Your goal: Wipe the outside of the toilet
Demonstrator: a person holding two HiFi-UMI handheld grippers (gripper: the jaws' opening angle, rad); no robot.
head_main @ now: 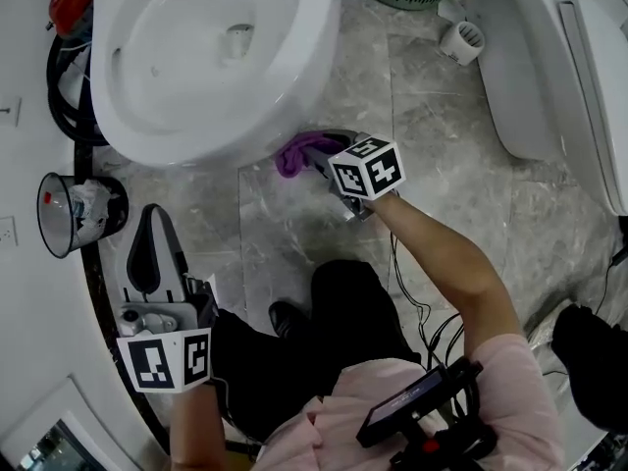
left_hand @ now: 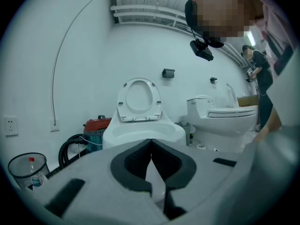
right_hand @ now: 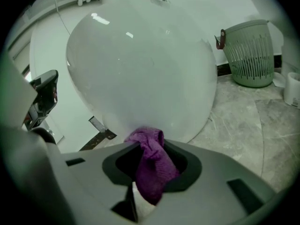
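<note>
The white toilet (head_main: pixel 196 57) fills the upper left of the head view, its seat lid raised in the left gripper view (left_hand: pixel 139 100). My right gripper (head_main: pixel 312 155) is shut on a purple cloth (head_main: pixel 294 150), which presses against the lower front of the toilet's outer bowl (right_hand: pixel 140 69). In the right gripper view the purple cloth (right_hand: pixel 152 161) bunches between the jaws and touches the bowl. My left gripper (head_main: pixel 152 248) hangs back at the lower left, shut with nothing in it, its tips meeting in the left gripper view (left_hand: pixel 151 144).
A second toilet (left_hand: pixel 220 118) stands to the right. A green basket (right_hand: pixel 248 53) and a small white cup (head_main: pixel 461 42) sit on the marble floor behind. A clear bin (head_main: pixel 74 209), black hose (head_main: pixel 64 106) and red machine (left_hand: pixel 96 125) stand left of the toilet.
</note>
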